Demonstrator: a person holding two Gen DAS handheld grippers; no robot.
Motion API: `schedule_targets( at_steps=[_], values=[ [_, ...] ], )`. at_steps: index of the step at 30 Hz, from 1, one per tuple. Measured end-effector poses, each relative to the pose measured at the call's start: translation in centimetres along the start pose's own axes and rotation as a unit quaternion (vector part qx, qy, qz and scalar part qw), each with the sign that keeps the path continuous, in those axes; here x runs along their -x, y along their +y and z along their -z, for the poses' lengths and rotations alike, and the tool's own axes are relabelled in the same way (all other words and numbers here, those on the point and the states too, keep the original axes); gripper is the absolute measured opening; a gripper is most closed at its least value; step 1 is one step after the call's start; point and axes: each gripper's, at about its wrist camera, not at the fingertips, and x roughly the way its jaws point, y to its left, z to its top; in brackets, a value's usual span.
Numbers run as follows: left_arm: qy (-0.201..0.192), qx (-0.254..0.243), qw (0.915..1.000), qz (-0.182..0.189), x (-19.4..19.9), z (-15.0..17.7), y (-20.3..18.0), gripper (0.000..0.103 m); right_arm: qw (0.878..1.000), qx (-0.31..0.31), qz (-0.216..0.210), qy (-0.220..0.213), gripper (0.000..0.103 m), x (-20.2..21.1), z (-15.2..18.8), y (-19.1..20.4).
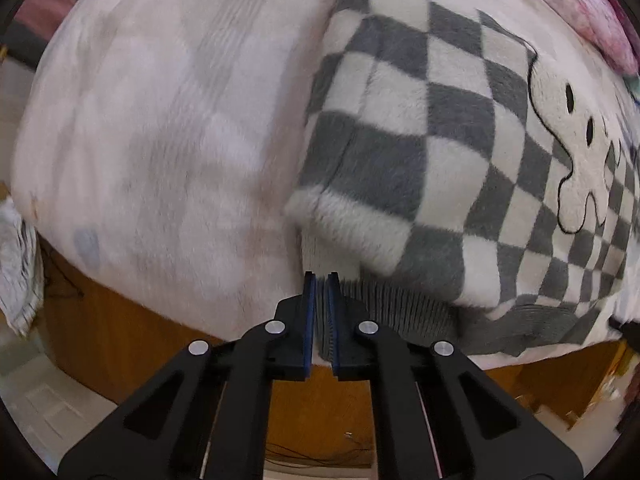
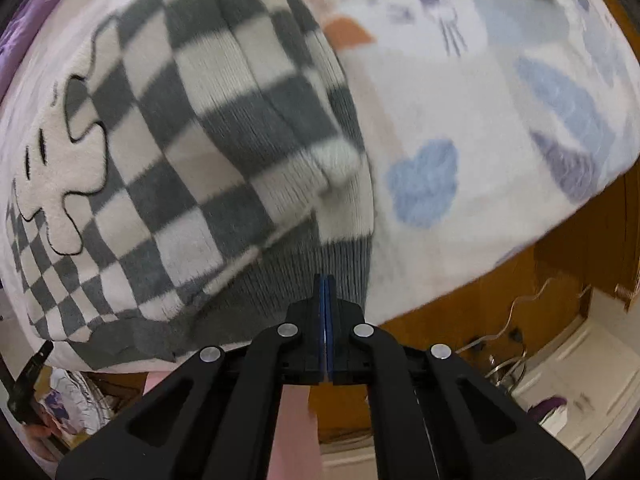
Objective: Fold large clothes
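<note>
A grey-and-white checkered sweater (image 1: 420, 128) lies on a bed covered by a pale patterned blanket (image 1: 160, 120), its ribbed hem (image 1: 400, 308) along the near edge of the bed and its sleeves already turned in over the body. A white ghost-like patch (image 1: 576, 140) sits on the chest.

The left gripper (image 1: 321, 280) is at the hem's left corner, its blue pads (image 1: 308, 312) close together with ribbed knit running between them; it looks clenched on that corner, though a narrow gap shows. The right gripper (image 2: 324, 280) is at the hem's right corner (image 2: 344, 272), pads pressed flat together; it is clenched, and the knit meets its tips, but whether any cloth is truly pinched I cannot tell.

Judging from both corners being taken, the step in hand is most likely lifting the hem and carrying it toward the far end to halve the garment. To do it well:
- confirm that both layers of knit are caught, not only the top one
- raise both corners evenly so the hem stays straight
- keep the grippers well apart so the fabric stays taut between them
- lay the hem down squarely near the shoulders, without dragging the folded sleeves out of place

The thick, fuzzy knit will likely bulk at the crease
</note>
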Motion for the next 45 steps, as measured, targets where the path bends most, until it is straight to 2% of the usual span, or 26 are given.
schedule_targets(
  at_steps=[1, 2, 3, 4, 5, 7, 10, 11, 13, 15, 17, 18, 20, 22, 25, 29, 32, 36, 37, 38, 39, 40, 41, 42, 43, 45],
  values=[
    [0.000, 0.011, 0.9999, 0.006, 0.4, 0.1, 0.3, 0.023, 1.000, -0.007, -0.015, 0.004, 0.007, 0.0, 0.1, -0.1],
    [-0.004, 0.022, 0.9997, 0.013, 1.0, 0.2, 0.6, 0.036, 0.999, -0.017, -0.032, 0.005, 0.020, 0.2, 0.2, -0.3],
    [-0.011, 0.030, 0.9994, 0.017, 1.5, 0.2, 0.8, 0.063, 0.998, -0.032, -0.050, 0.003, 0.031, 0.6, 0.2, -0.6],
    [-0.022, 0.038, 0.9987, 0.024, 2.2, 0.1, 1.0, 0.070, 0.997, -0.043, -0.059, -0.001, 0.064, 0.9, 0.1, -0.8],
    [-0.033, 0.049, 0.9974, 0.041, 2.9, 0.0, 1.2, 0.070, 0.996, -0.057, -0.064, -0.013, 0.083, 1.4, 0.0, -1.0],
    [-0.030, 0.074, 0.9945, 0.068, 3.1, -0.5, 1.4, 0.082, 0.994, -0.074, -0.072, -0.037, 0.083, 2.1, -0.6, -1.3],
    [-0.025, 0.129, 0.9840, 0.120, 2.3, -1.5, 1.8, 0.082, 0.988, -0.113, -0.107, -0.023, 0.084, 1.2, -2.1, -1.5],
    [-0.021, 0.141, 0.9818, 0.125, 1.9, -2.4, 1.6, 0.082, 0.984, -0.128, -0.123, -0.021, 0.085, 0.6, -2.6, -1.6],
    [-0.018, 0.177, 0.9789, 0.101, 0.3, -3.1, 1.3, 0.082, 0.978, -0.155, -0.136, -0.020, 0.085, -0.5, -3.7, -1.7],
    [-0.013, 0.184, 0.9799, 0.075, -1.3, -3.6, 0.9, 0.081, 0.970, -0.196, -0.143, -0.017, 0.085, -2.6, -4.7, -1.8],
    [-0.004, 0.176, 0.9823, 0.066, -3.1, -4.4, 0.0, 0.067, 0.958, -0.235, -0.163, -0.009, 0.080, -4.3, -5.2, -1.6],
    [0.002, 0.169, 0.9833, 0.067, -3.6, -4.6, -0.4, 0.056, 0.954, -0.250, -0.168, -0.012, 0.076, -4.6, -5.3, -1.4],
    [0.010, 0.158, 0.9862, 0.048, -3.6, -5.0, -1.0, 0.050, 0.957, -0.248, -0.149, -0.034, 0.041, -3.9, -5.7, -0.1],
    [0.010, 0.146, 0.9885, 0.037, -2.8, -4.9, -1.1, 0.026, 0.965, -0.223, -0.136, -0.037, 0.016, -2.7, -5.9, 1.2],
    [-0.011, 0.120, 0.9916, 0.047, -0.5, -3.9, -1.0, 0.018, 0.970, -0.214, -0.114, -0.034, 0.015, -0.6, -5.3, 1.5],
    [-0.006, 0.075, 0.9970, 0.018, 1.6, -1.6, -1.8, 0.015, 0.977, -0.201, -0.074, -0.024, 0.014, 1.3, -3.3, 0.9],
    [0.009, 0.077, 0.9970, -0.002, 1.4, 0.4, -1.8, 0.015, 0.976, -0.209, -0.061, -0.004, 0.015, 0.5, -1.7, -0.1],
    [0.032, 0.080, 0.9962, -0.012, -2.4, 1.7, -1.6, 0.018, 0.978, -0.205, -0.029, 0.012, 0.018, -3.6, -1.5, -0.6],
    [0.042, 0.075, 0.9961, -0.020, -3.0, 1.5, -1.7, 0.025, 0.980, -0.197, -0.021, 0.016, 0.026, -4.2, -2.0, -0.2],
    [0.049, 0.072, 0.9957, -0.030, -2.9, 1.3, -1.9, 0.029, 0.982, -0.184, 0.003, 0.027, 0.040, -4.6, -2.4, 0.4],
    [0.055, 0.070, 0.9953, -0.039, -2.3, 0.9, -2.0, 0.040, 0.984, -0.172, 0.030, 0.038, 0.050, -4.4, -2.7, 1.1],
    [0.056, 0.066, 0.9952, -0.045, -1.6, 0.4, -2.0, 0.056, 0.985, -0.160, 0.049, 0.043, 0.069, -3.8, -3.1, 1.4],
    [0.045, 0.052, 0.9957, -0.063, -0.2, -0.1, -2.3, 0.064, 0.987, -0.146, 0.060, 0.039, 0.077, -3.1, -3.3, 1.8],
    [0.035, 0.041, 0.9956, -0.076, 0.7, -0.9, -2.4, 0.075, 0.989, -0.128, 0.066, 0.018, 0.078, -1.7, -3.5, 1.9],
    [0.022, 0.023, 0.9947, -0.098, 2.0, -1.6, -2.7, 0.077, 0.990, -0.119, 0.071, 0.006, 0.080, -0.8, -3.6, 1.8],
    [0.008, -0.001, 0.9941, -0.108, 3.7, -2.2, -3.2, 0.077, 0.991, -0.101, 0.084, -0.027, 0.082, 2.1, -3.6, 2.1]
  ],
)
